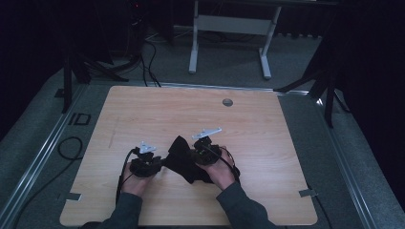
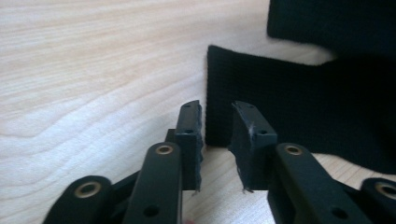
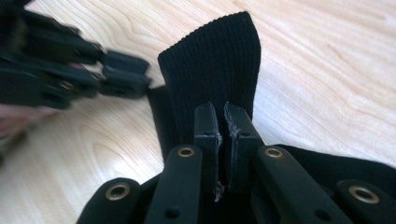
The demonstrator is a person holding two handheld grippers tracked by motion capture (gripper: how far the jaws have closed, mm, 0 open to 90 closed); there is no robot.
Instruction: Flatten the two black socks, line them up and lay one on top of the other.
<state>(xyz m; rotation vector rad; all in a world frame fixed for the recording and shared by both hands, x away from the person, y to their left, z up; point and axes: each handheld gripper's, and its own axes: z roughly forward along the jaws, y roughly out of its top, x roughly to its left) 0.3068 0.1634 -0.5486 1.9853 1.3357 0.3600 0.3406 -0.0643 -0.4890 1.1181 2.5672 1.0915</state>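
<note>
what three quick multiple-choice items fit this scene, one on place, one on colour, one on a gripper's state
1. Where does the cloth lie?
A. between the two grippers
B. at the table's far edge
C. on the floor

2. What colour is the cloth?
A. white
B. black
C. red

3. How is the right gripper?
A. wide open
B. shut on the cloth
C. shut on a cable

Answers: 1 A, in the high view it lies between the left gripper and the right one. 2 B, black knit in every view. 3 B, its pads pinch a raised fold.

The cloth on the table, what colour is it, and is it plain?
Black, with a fine ribbed knit; the cloth shows best in the right gripper view.
</note>
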